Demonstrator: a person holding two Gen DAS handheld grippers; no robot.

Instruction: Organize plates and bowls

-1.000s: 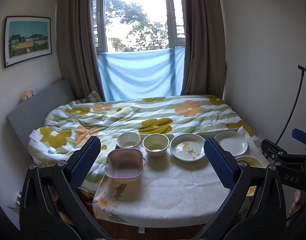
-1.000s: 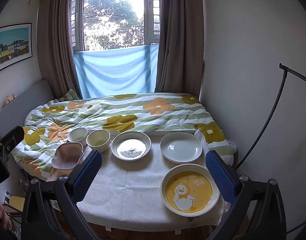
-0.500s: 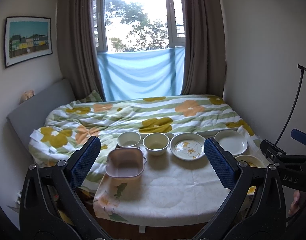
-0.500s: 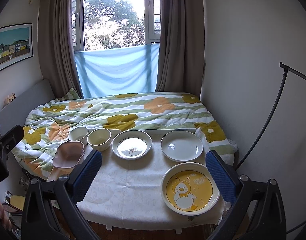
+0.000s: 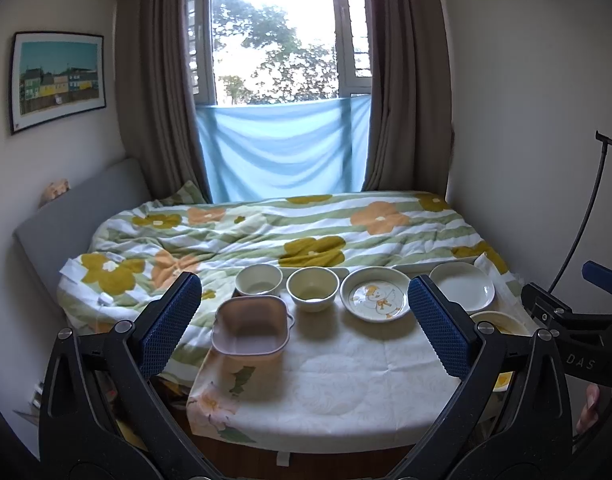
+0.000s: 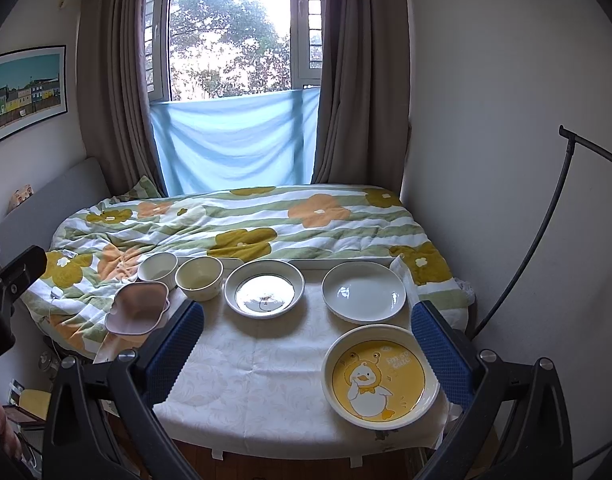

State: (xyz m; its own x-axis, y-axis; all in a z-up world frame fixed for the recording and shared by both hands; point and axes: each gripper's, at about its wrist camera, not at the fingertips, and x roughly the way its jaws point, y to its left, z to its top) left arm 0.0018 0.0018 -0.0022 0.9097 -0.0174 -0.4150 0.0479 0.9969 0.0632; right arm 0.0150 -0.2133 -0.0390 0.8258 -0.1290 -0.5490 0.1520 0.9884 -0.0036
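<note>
L gripper (image 5: 304, 322) & R gripper (image 6: 307, 346) both hovering w/ fingers wide apart, holding nothing, over table (image 6: 266, 384) w/ bowls, plates.

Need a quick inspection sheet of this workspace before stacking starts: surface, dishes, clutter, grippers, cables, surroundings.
Surface: table under a white patterned cloth, set against the bed.
Job's things: pink square bowl at the left edge; two cream bowls side by side; duck-print plate; plain white plate; yellow duck plate at the near right corner. All apart, nothing stacked.
Clutter: nothing seen on the cloth.
Grippers: left gripper open and empty; right gripper open and empty, both short of the dishes.
Cables: nothing seen on the table; black curved stand at right.
Surroundings: floral duvet, curtained window, framed picture.
</note>
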